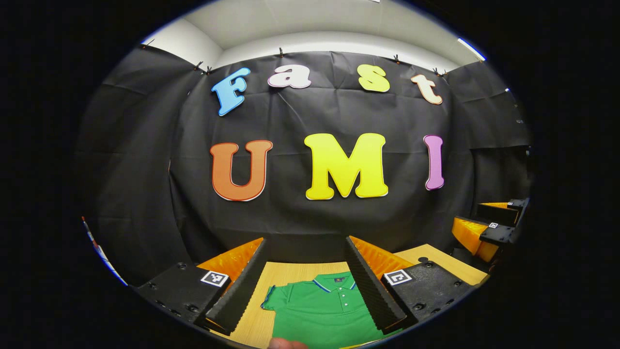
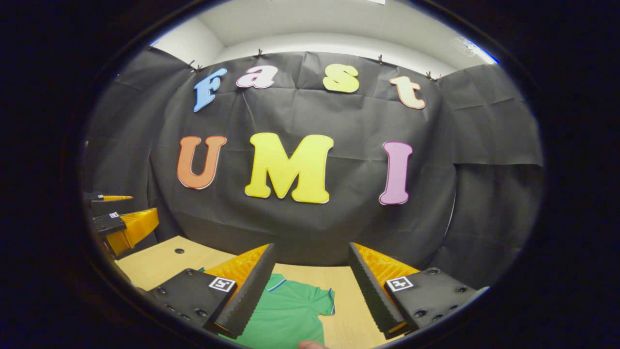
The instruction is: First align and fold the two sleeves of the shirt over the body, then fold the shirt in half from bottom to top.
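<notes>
Shirt [image 1: 322,310] flat on table [image 2: 160,264]; left gripper [image 1: 306,281], right gripper [image 2: 312,286] both wide apart, holding nothing.

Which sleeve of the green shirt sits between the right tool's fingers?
The sleeve seen in the right gripper view, spread flat on the table, with blue edging; the other sleeve lies under the left tool.

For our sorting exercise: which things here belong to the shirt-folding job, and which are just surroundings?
Belongs to the job:
green polo shirt, lying flat
left gripper, open
right gripper, open

Just surroundings:
light wooden table
black cloth wall
</notes>
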`<state>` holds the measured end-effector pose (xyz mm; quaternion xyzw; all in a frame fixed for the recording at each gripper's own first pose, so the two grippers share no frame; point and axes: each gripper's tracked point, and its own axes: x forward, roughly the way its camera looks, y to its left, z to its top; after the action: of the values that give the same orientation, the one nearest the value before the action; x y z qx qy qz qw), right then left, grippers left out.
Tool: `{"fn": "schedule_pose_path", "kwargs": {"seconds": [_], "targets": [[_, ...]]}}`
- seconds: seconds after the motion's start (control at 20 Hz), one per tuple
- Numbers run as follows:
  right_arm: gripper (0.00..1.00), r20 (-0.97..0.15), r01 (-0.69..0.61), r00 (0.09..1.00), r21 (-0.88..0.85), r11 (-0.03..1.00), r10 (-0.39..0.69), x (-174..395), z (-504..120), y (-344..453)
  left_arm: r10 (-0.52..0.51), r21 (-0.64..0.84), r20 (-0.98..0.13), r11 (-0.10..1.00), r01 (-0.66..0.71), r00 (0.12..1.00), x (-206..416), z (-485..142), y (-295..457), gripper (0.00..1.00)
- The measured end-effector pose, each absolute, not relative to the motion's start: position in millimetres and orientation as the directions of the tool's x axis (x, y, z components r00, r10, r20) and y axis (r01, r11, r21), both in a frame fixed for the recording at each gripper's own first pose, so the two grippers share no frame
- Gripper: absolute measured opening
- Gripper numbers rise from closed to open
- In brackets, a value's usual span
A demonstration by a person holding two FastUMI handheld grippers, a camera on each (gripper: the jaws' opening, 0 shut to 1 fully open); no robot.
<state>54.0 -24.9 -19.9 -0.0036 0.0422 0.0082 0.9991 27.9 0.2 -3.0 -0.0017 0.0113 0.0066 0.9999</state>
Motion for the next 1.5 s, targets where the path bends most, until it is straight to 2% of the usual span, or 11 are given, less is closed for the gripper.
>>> {"fn": "schedule_pose_path", "kwargs": {"seconds": [0.35, 0.55, 0.85, 0.9, 0.95, 1.0, 1.3, 1.5], "targets": [[0.96, -0.204, -0.021, 0.979, -0.020, 1.000, 0.016, 63.4, -59.9, -49.8, -0.006, -0.011, -0.066, 1.000, 0.006, 0.998, 21.4, -23.9, -10.0, 1.00], [0.96, -0.328, -0.042, 0.944, 0.009, 0.999, 0.043, 75.9, -100.6, -63.4, -0.048, -0.047, -0.106, 0.998, 0.043, 0.993, 20.9, -35.6, -26.5, 1.00], [0.96, -0.501, -0.096, 0.858, 0.053, 0.994, 0.109, 109.1, -173.6, -77.1, -0.041, -0.027, -0.149, 0.999, 0.038, 0.988, 19.5, -47.7, -32.1, 1.00], [0.96, -0.517, -0.086, 0.849, 0.067, 0.994, 0.108, 116.3, -182.6, -81.7, -0.035, -0.023, -0.157, 0.999, 0.032, 0.987, 18.9, -50.0, -31.3, 1.00], [0.96, -0.533, -0.073, 0.840, 0.078, 0.994, 0.104, 123.3, -193.8, -86.9, -0.030, -0.024, -0.166, 0.999, 0.026, 0.986, 18.2, -53.3, -32.2, 0.94], [0.96, -0.549, -0.061, 0.830, 0.081, 0.995, 0.095, 130.5, -203.1, -93.0, -0.025, -0.027, -0.175, 0.999, 0.021, 0.984, 18.2, -54.7, -33.6, 1.00], [0.96, -0.597, 0.000, 0.800, 0.092, 0.996, 0.055, 179.9, -258.5, -119.1, -0.001, -0.024, -0.201, 1.000, -0.004, 0.980, 15.6, -60.0, -35.4, 1.00], [0.97, -0.640, -0.004, 0.766, 0.087, 0.996, 0.059, 207.9, -302.3, -121.1, 0.015, -0.020, -0.219, 1.000, -0.019, 0.976, 17.5, -62.1, -34.9, 1.00]]}}
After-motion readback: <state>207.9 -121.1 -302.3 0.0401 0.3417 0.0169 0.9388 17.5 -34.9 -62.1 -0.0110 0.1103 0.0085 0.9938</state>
